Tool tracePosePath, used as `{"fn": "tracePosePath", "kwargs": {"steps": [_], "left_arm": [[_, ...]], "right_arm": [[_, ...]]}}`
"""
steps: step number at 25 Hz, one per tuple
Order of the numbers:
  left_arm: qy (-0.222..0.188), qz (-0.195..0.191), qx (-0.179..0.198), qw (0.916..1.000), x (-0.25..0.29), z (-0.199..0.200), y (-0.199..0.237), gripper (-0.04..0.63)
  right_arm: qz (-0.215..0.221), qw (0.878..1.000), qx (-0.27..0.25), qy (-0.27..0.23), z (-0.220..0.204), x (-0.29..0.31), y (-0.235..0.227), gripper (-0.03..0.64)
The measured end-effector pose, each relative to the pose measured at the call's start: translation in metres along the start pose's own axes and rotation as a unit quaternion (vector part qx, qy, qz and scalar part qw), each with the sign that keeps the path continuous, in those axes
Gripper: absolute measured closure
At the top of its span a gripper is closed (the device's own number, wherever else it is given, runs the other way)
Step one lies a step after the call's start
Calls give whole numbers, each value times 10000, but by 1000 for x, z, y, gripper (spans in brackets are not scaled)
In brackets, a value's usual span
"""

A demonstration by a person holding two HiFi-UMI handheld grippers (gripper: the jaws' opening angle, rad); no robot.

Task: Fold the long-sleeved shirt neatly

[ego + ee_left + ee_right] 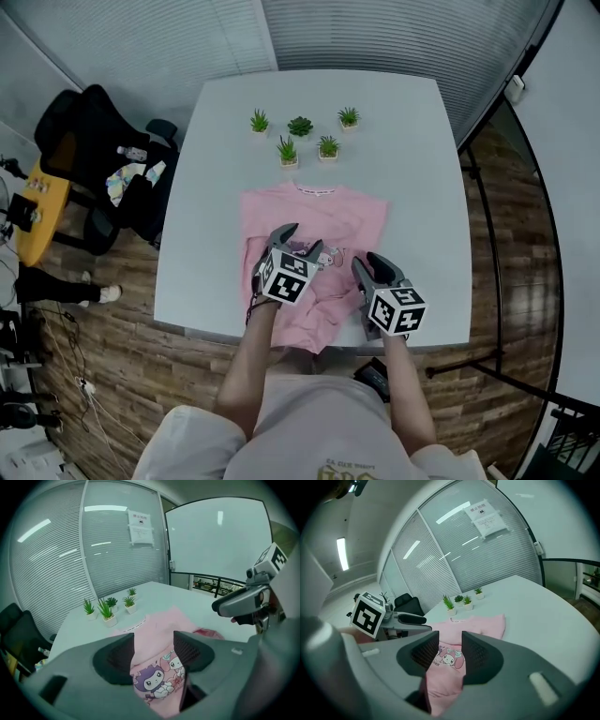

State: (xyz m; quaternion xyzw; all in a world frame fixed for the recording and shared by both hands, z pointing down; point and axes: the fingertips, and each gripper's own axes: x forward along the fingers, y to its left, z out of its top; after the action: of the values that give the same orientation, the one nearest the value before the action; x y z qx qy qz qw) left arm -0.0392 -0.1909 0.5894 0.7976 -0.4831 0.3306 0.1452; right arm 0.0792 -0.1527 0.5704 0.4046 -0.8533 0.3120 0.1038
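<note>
- Table (pixel 412 169): white, squarish, on a wood floor (pixel 525 281). A black chair (pixel 103 169) stands off its 9 o'clock side.
- Long-sleeved shirt (pixel 314 220): pink, lying flat on the near half of the table with the collar at 12 o'clock. The hem hangs over the table edge at 6 o'clock. The lower part is rumpled (no loose sleeve can be picked out in the head view).
- Cartoon print (pixel 157 679): faces up on the shirt front and also shows in the right gripper view (pixel 450 660).
- Potted plants (pixel 300 127): five small ones, clustered at 12 o'clock from the collar, clear of the cloth.
- Left gripper (pixel 298 242): over the shirt's middle, toward its 9 o'clock side, pointing downward at the cloth.
- Left gripper's own view (pixel 153 651): jaws stand wide apart. The print shows in the gap and neither pad presses on the cloth.
- Right gripper (pixel 373 267): at 4 o'clock from the left one, over the shirt's lower right part, near the table edge.
- Right gripper's own view (pixel 450 651): jaws part-way open, a narrower gap than the left. Pink cloth fills the gap, but no pad visibly pinches it.
- Cross views: each gripper sees the other, the right (pixel 239 604) at 2 o'clock and the left (pixel 408 618) at 9 o'clock.
- Background: glass wall with blinds, a paper notice (pixel 140 527) stuck on it, and a whiteboard (pixel 215 541) beside it.
</note>
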Motion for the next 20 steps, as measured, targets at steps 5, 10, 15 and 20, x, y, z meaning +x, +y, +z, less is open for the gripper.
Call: {"fn": "tracePosePath", "kwargs": {"steps": [5,10,15,20], "left_arm": [[80,77,-218,9997,-25,-31,12,324],[51,45,-386,9992,-49,-62,15,325],[105,-68,-369,9992,-75,-96,9,327],[55,-169,-337,9993,-100,-114,0,328]], "right_arm": [[74,9999,-100,105,-13,3,20,465],[3,9998,-117,158,-33,-2,37,466],[-57,9997,-122,214,-60,-10,60,466],[-74,9995,-246,203,-75,-20,87,465]]}}
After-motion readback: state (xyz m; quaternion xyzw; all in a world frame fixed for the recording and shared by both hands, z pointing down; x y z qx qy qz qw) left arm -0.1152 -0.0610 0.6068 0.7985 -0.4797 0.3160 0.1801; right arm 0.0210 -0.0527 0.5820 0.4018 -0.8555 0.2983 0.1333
